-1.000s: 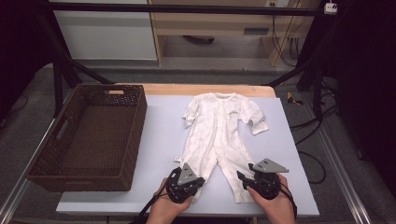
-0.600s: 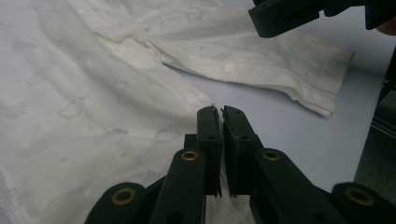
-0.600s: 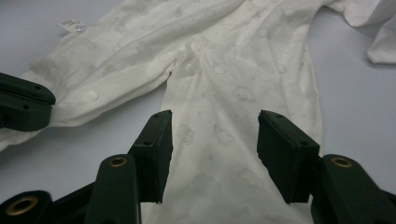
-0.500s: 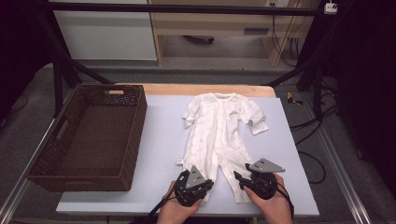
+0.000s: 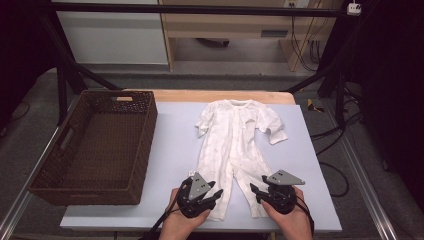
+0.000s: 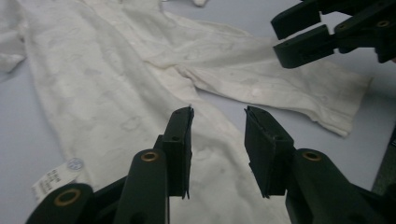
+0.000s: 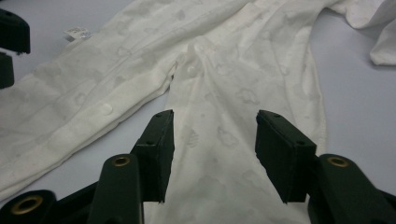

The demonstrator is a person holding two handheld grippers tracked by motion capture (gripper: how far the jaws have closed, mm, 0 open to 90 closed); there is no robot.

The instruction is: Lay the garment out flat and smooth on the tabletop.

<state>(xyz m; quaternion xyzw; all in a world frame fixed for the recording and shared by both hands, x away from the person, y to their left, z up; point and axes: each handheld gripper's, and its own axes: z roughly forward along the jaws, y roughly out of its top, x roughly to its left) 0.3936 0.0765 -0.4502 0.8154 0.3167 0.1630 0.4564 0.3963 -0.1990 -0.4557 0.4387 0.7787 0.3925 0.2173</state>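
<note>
Peeking beside romper [image 6: 116,88]: tag [image 6: 58,178], print illegible.

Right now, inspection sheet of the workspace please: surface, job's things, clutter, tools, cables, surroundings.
Surface: pale blue table top, wooden strip along its far edge.
Job's things: white baby romper lies flat, legs toward the person; wicker basket at the left, nothing in it.
Clutter: nothing seen.
Tools: left tool over one romper leg, jaws just opened, gripping nothing; right tool over the other leg, jaws apart, gripping nothing.
Cables: several on the floor right of the table.
Surroundings: black frame poles, cabinets behind.
</note>
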